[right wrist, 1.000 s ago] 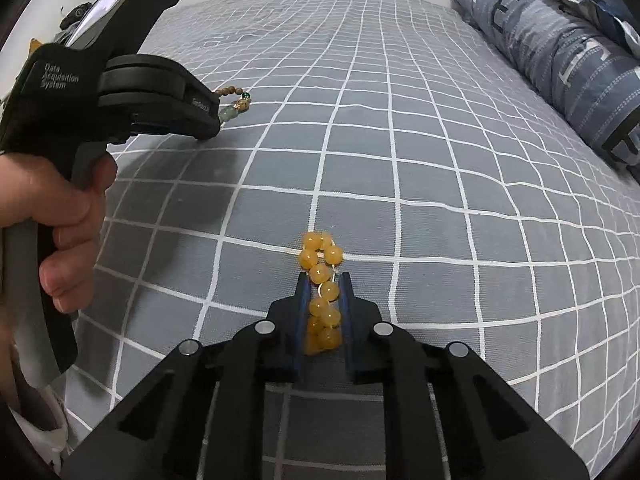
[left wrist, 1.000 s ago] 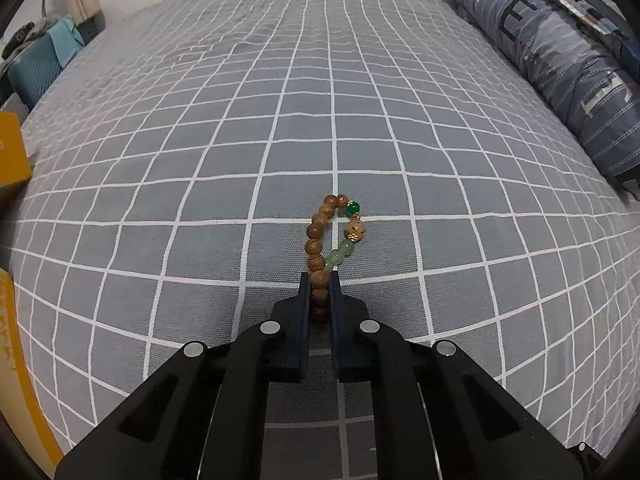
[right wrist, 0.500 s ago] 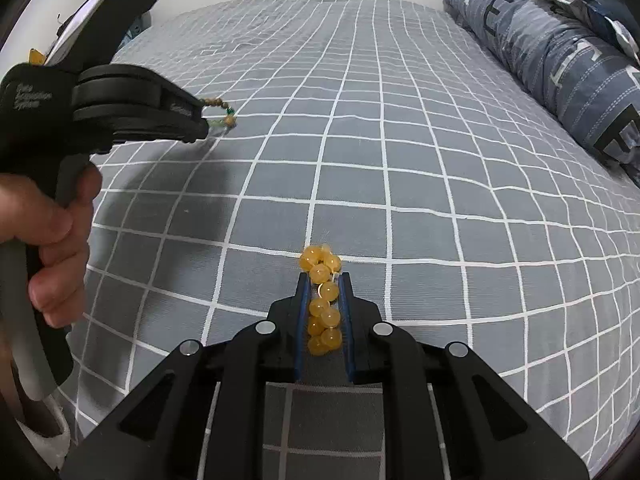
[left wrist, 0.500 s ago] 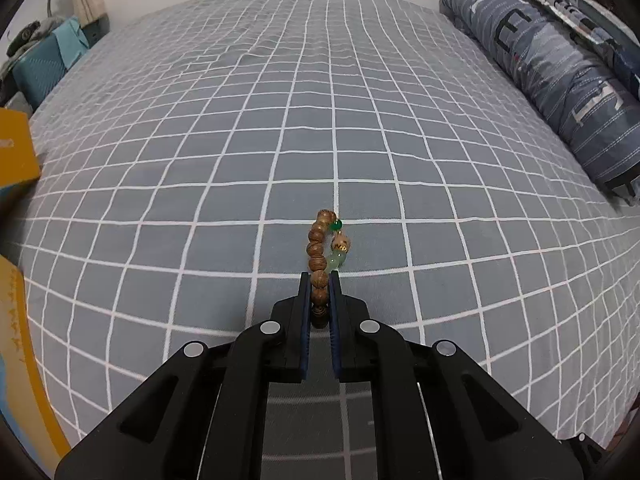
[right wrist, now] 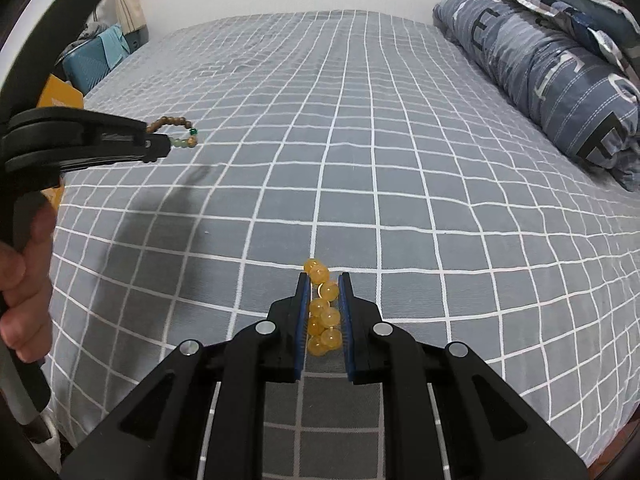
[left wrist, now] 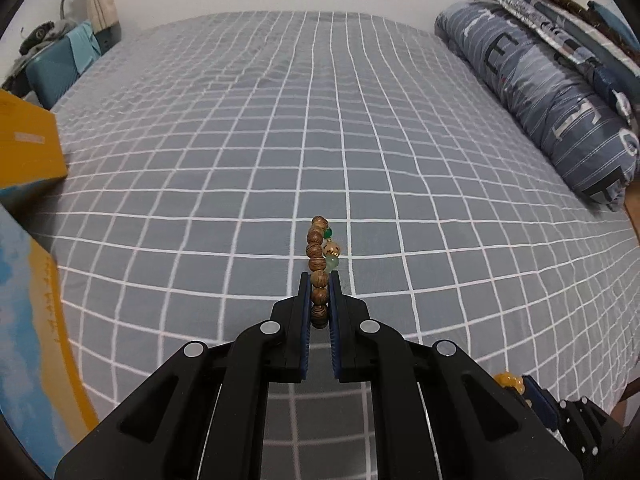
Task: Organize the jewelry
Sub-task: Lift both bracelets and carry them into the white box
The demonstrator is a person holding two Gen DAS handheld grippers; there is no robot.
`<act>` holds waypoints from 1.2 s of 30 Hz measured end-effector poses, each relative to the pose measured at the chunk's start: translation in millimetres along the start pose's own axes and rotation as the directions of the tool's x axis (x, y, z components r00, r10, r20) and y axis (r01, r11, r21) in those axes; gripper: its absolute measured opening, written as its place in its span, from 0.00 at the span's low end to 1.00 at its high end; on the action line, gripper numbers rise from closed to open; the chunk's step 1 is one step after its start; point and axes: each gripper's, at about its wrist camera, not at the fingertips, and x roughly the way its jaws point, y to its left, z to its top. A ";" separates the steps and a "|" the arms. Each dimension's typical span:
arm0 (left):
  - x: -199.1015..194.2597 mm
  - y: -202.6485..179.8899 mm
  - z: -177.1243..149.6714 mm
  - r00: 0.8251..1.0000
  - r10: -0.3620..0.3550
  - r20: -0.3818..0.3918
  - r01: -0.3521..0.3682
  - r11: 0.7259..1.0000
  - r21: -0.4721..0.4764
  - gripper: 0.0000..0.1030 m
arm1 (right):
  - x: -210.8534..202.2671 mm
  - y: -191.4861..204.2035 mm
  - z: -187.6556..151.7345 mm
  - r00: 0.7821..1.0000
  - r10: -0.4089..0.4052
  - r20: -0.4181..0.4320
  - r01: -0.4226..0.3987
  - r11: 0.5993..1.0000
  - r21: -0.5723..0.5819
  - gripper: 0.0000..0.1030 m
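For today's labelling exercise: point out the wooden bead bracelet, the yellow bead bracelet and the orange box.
wooden bead bracelet (left wrist: 315, 249), left wrist view, brown bead.
yellow bead bracelet (right wrist: 325, 312), right wrist view, middle bead.
orange box (left wrist: 24, 148), left wrist view, top face.

Both wrist views overlook the same bedspread (left wrist: 280, 140).

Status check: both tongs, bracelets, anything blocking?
Left tongs shut on wooden bead bracelet. Right tongs shut on yellow bead bracelet. Both lifted over checked bedsheet. Nothing blocking.
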 end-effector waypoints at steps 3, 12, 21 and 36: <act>-14.3 6.4 -2.3 1.000 0.005 0.011 -0.005 1.000 -0.001 0.07 | -6.6 3.1 1.5 1.000 -0.002 0.011 0.002 1.000 0.001 0.13; -46.2 25.4 -12.3 0.999 0.015 0.034 -0.015 1.000 -0.008 0.07 | -30.6 13.6 2.7 0.999 0.012 0.045 -0.012 1.000 0.002 0.13; -84.3 45.8 -23.2 0.997 0.034 0.070 -0.033 0.999 -0.017 0.07 | -60.3 28.3 8.0 0.996 0.047 0.078 -0.047 0.999 -0.007 0.13; -150.5 105.5 -39.8 0.987 0.082 0.138 -0.072 0.995 -0.076 0.07 | -94.6 77.8 26.3 0.987 0.102 0.122 -0.097 0.994 -0.048 0.13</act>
